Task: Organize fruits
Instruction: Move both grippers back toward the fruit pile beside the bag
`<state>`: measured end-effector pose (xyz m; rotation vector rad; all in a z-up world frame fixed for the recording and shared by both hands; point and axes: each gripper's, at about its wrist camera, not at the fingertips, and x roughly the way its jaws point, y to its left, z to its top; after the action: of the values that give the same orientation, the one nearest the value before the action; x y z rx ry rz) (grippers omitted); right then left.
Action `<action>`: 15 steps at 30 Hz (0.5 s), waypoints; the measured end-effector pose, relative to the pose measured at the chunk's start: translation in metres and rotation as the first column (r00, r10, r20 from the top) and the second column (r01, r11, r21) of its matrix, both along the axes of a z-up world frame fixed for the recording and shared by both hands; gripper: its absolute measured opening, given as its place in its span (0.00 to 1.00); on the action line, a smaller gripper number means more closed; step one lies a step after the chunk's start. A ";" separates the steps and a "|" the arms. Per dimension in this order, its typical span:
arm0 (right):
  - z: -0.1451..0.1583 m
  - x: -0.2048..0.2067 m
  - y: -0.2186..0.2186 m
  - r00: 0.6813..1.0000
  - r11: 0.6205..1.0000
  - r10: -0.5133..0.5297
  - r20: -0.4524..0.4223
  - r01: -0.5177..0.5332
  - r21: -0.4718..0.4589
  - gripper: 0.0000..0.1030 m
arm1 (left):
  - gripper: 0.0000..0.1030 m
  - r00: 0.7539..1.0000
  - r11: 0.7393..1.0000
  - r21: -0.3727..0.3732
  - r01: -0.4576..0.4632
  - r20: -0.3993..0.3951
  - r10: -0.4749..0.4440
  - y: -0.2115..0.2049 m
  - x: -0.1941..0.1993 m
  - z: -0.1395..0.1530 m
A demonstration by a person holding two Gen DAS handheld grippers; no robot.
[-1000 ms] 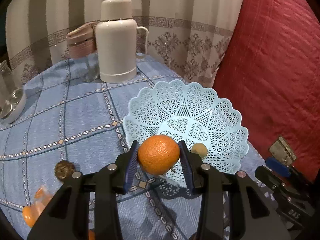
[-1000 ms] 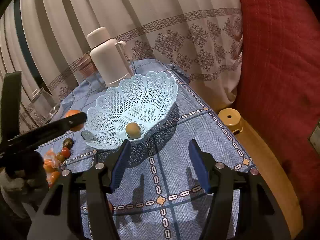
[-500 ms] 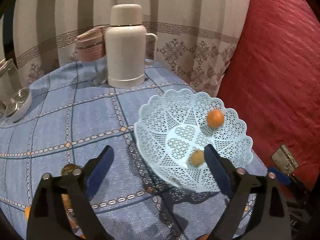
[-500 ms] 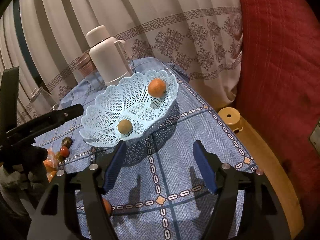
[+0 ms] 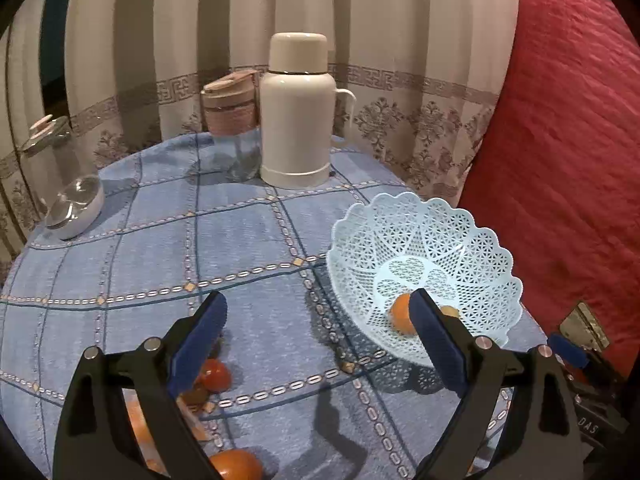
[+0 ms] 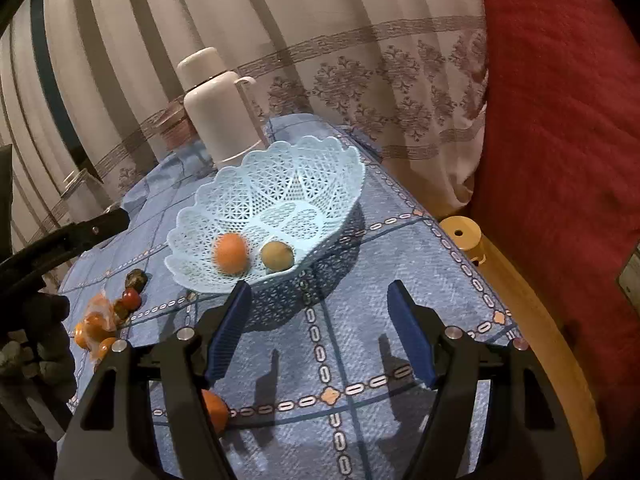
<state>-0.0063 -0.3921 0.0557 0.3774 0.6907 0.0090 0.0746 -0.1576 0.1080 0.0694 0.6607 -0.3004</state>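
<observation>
Left gripper (image 5: 320,328) jaws wide apart, empty; right gripper (image 6: 320,320) likewise.

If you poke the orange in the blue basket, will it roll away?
Probably a little: the orange is round, so it should roll. The basket has sloping sides, so it would likely settle back to the bottom, beside the yellowish fruit.

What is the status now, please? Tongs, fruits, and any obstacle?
Left tongs open, empty. Right tongs open, empty. Orange and yellowish fruit in basket; more fruits on table. No obstacle seen.
</observation>
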 end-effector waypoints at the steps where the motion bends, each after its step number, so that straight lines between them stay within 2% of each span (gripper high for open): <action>1: 0.000 -0.001 0.002 1.000 1.000 0.005 0.001 -0.005 -0.001 0.70 | 0.89 1.000 1.000 0.003 -0.006 0.004 0.006 0.002 -0.001 0.001; 8: 0.004 -0.004 0.021 0.999 0.999 0.048 0.002 -0.048 -0.013 0.70 | 0.89 0.999 0.999 0.011 -0.045 0.026 0.045 0.020 -0.011 0.008; 12: 0.004 -0.007 0.032 0.998 0.998 0.065 0.000 -0.065 -0.020 0.76 | 0.89 0.997 0.998 0.019 -0.067 0.040 0.066 0.031 -0.017 0.010; 15: 0.004 -0.009 0.041 0.997 0.997 0.078 -0.004 -0.078 -0.026 0.76 | 0.89 0.997 0.997 0.014 -0.075 0.035 0.075 0.039 -0.020 0.010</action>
<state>-0.0150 -0.3514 0.0593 0.3251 0.7078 0.0736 0.0543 -0.1181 0.1177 0.0639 0.6294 -0.2213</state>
